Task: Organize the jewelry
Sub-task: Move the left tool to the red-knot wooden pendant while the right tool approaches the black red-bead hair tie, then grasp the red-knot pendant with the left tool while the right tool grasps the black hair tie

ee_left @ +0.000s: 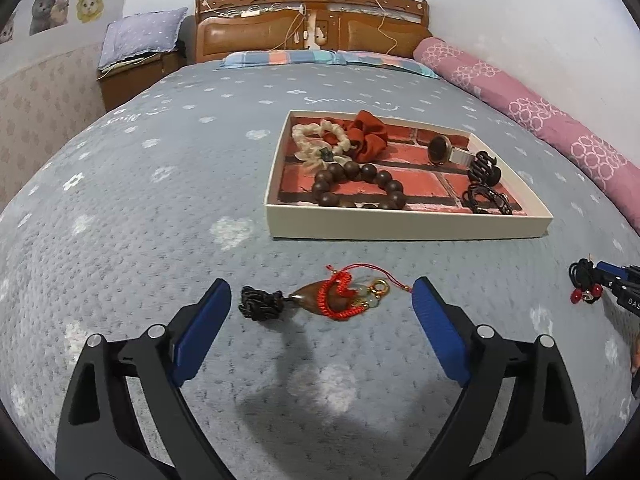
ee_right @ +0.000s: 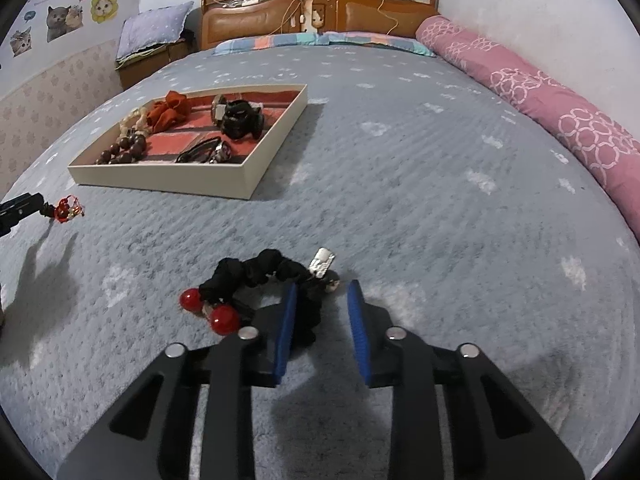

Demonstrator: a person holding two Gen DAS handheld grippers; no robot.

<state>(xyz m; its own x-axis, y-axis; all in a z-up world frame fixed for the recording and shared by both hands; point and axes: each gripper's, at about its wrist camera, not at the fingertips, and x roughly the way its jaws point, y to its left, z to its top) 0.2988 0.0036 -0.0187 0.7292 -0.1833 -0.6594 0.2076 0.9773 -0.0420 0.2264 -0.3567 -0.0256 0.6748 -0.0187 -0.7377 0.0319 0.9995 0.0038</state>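
A brown pendant with red knotted cord and a black tassel [ee_left: 320, 300] lies on the grey bedspread between the fingers of my left gripper [ee_left: 322, 300], which is open and empty. A black hair tie with two red beads and a silver charm [ee_right: 260, 276] lies on the bedspread. My right gripper [ee_right: 322, 300] is open, with part of the tie's black loop between its fingers. The tie also shows in the left wrist view [ee_left: 586, 286]. The cream tray [ee_left: 400, 228] with a red brick lining holds a wooden bead bracelet [ee_left: 360, 188], scrunchies, a watch and a black claw clip.
The tray also shows in the right wrist view [ee_right: 168, 178], far left of my right gripper. A rolled pink quilt [ee_right: 560, 120] runs along the bed's right side. A wooden headboard [ee_left: 312, 24] and pillows stand at the far end.
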